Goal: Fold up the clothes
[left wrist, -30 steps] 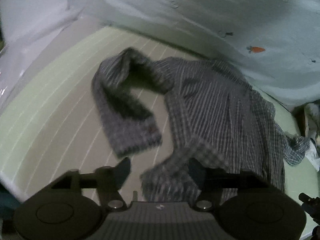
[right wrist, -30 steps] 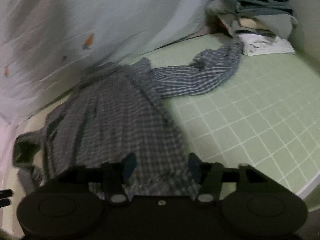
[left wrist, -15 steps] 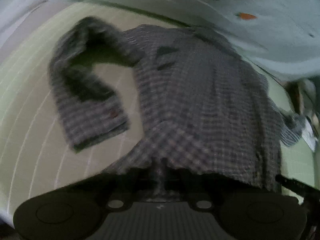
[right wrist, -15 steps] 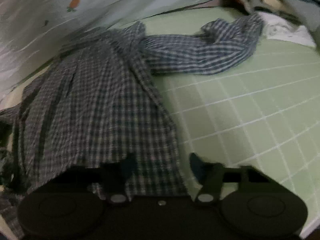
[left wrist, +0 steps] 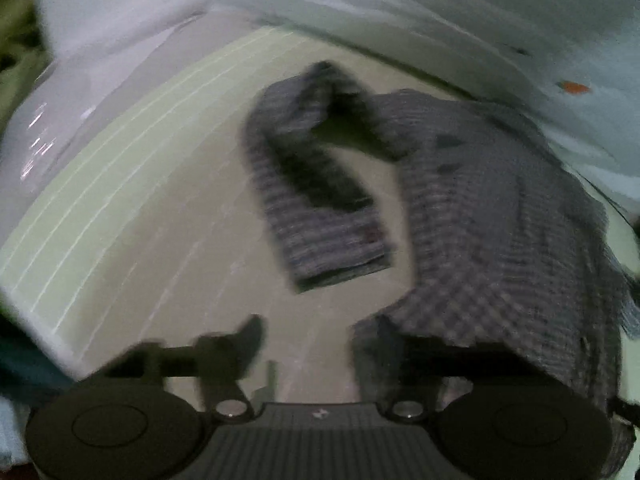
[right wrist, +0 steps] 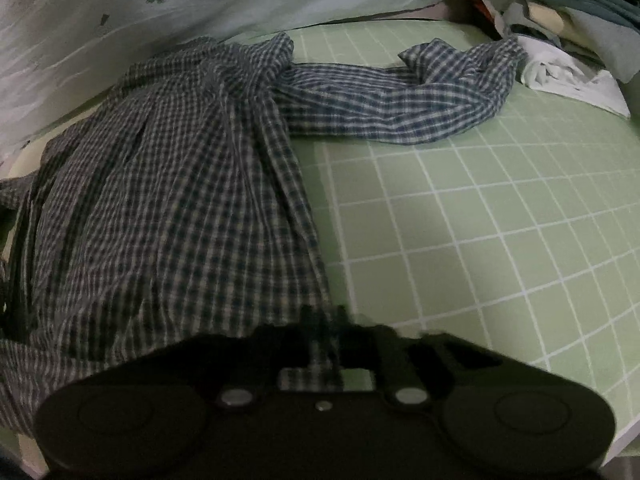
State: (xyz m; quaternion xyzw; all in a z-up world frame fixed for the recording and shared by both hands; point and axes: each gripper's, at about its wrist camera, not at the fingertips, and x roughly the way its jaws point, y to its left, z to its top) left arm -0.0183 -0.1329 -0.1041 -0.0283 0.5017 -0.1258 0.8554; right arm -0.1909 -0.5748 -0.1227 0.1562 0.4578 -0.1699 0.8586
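A checked shirt (right wrist: 172,208) is spread on the green gridded sheet (right wrist: 480,240), its length running from the hem near the cameras up toward the pale carrot-print bedding (right wrist: 200,8). One sleeve (right wrist: 392,96) is stretched sideways to the pile of clothes (right wrist: 568,20); the other sleeve (left wrist: 320,200) is bent back. The right gripper (right wrist: 324,332) is closed on the hem. The left gripper (left wrist: 316,340) is held apart; its right finger is hidden by cloth, and that view is blurred.
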